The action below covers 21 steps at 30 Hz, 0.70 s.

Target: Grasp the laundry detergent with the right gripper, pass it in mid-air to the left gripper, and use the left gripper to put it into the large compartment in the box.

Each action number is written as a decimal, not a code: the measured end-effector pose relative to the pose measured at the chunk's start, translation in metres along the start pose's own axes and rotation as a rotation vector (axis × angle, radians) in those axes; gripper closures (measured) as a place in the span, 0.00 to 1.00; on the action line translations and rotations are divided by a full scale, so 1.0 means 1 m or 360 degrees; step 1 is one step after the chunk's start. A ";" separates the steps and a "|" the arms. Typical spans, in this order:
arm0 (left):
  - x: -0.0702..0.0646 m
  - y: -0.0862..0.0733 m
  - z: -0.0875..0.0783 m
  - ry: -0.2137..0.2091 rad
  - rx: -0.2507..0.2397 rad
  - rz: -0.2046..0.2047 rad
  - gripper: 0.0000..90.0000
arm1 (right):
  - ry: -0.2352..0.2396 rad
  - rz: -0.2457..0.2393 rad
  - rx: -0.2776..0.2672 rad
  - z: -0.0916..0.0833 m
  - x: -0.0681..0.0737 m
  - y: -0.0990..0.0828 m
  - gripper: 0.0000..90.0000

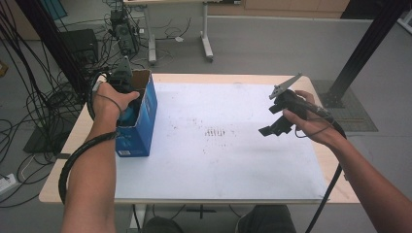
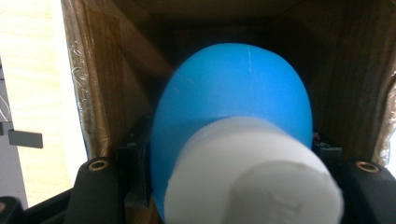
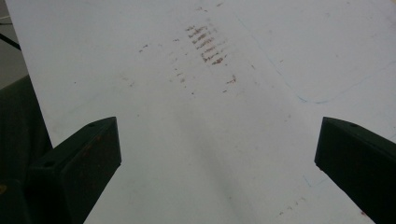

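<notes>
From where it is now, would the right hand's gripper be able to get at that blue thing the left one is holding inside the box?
Probably not as things stand. The blue object sits down inside the blue box, clamped by the left gripper, whose hand covers the opening. The right gripper hangs open over the white mat, well apart from the box.

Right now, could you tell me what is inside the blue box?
The left gripper holds a blue-and-white object inside the blue box. That object covers the box's bottom.
</notes>
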<state>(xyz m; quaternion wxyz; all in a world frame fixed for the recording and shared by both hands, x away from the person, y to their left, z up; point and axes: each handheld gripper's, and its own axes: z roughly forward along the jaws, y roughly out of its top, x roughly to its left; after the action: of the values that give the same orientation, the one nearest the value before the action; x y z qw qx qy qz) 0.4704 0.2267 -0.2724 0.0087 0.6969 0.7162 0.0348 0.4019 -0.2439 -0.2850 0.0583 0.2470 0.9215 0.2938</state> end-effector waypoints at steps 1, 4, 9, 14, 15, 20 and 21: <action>0.000 0.000 0.000 0.0000 -0.0002 -0.0001 0.40 | -0.0001 0.0000 -0.0001 0.000 0.000 0.000 0.00; 0.000 0.000 0.000 0.0000 -0.0006 -0.0003 0.40 | -0.0006 0.0003 0.0002 -0.001 0.000 0.000 0.00; 0.000 0.000 0.000 0.0004 -0.0007 -0.0005 0.40 | -0.0017 0.0002 0.0000 -0.004 0.000 0.000 0.00; 0.000 0.000 0.000 0.0004 -0.0009 -0.0010 0.40 | -0.0019 0.0003 0.0000 -0.005 0.000 0.000 0.00; 0.000 0.000 0.000 0.0003 -0.0010 -0.0011 0.40 | -0.0020 0.0002 0.0001 -0.005 0.000 0.000 0.00; 0.001 -0.001 0.001 0.0002 -0.0013 -0.0015 0.40 | -0.0026 -0.0004 0.0009 -0.004 0.000 0.000 0.00; 0.001 0.000 0.001 0.0002 -0.0013 -0.0015 0.40 | -0.0026 -0.0002 0.0008 -0.004 0.000 0.000 0.00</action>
<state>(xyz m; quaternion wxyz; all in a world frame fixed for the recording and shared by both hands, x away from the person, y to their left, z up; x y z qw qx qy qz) 0.4700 0.2274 -0.2731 0.0112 0.6936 0.7193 0.0382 0.4007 -0.2462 -0.2816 0.0653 0.2491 0.9219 0.2893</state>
